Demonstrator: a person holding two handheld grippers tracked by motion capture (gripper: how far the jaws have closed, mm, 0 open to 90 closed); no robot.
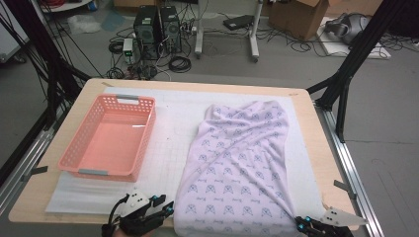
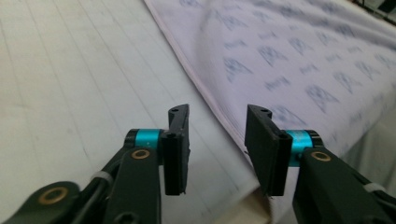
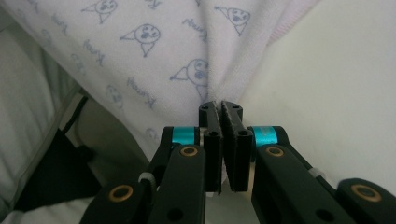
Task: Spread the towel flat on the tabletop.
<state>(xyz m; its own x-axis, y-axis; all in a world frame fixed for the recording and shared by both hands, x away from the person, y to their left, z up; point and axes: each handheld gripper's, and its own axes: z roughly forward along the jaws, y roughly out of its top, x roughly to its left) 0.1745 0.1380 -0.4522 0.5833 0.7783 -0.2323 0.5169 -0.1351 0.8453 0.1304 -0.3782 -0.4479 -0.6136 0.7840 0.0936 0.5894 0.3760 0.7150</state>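
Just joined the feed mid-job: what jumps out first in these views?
The pale lilac cloth printed with blue cartoon faces sprawls rumpled across the table's right half, its near edge at the table's front. The right gripper is shut on a pinch of that cloth's near right corner, while the left gripper stands open at its near left edge. An empty pink plastic basket sits at left.

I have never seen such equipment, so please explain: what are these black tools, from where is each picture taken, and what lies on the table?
A person holds a two-jaw gripper in each hand. The high view looks down on the table. The other two pictures come from cameras riding on the grippers.

On the table lie a pink basket, with nothing in it, and a white cloth printed with blue figures.

The right gripper is shut on the cloth's edge. The left gripper is open beside the cloth's other near edge, holding nothing.
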